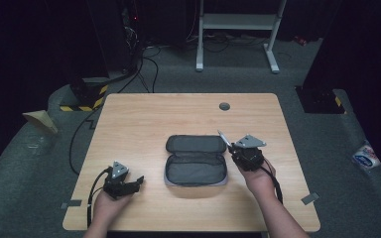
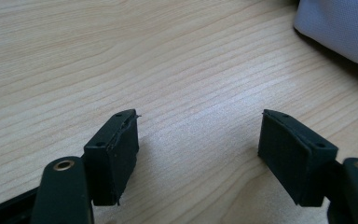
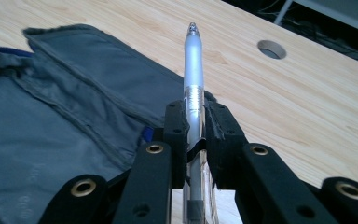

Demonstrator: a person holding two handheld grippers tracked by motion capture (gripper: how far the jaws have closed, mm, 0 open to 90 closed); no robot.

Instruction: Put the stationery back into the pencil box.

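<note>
**Desk:** Black jaws at the bottom of the right gripper view, what do they hold?

**Photographer:** They are clamped on a pen (image 3: 193,84), silver and clear, its tip pointing up the frame to the top centre. In the high view the right gripper (image 1: 228,143) sits right of centre, the pen (image 1: 222,136) jutting toward the upper left, just beside the right end of the pencil case (image 1: 196,161).

**Desk:** And the case?

**Photographer:** Grey fabric, unzipped and lying open at the middle of the table (image 1: 144,119), lid flap toward the top of the frame. In the right gripper view its lining (image 3: 51,121) takes up the left half, under and beside the pen.

**Desk:** The other hand?

**Photographer:** Left gripper (image 1: 133,182) rests low on the wood at the lower left of the high view, well apart from the case. Its own view shows both jaws spread wide, bare wood (image 2: 168,70) between them and a corner of the case (image 2: 340,28) at the upper right.

**Desk:** Anything farther out?

**Photographer:** A round cable hole (image 1: 224,106) near the table's top edge, and a white metal stand (image 1: 238,29) on the dark floor beyond.
</note>
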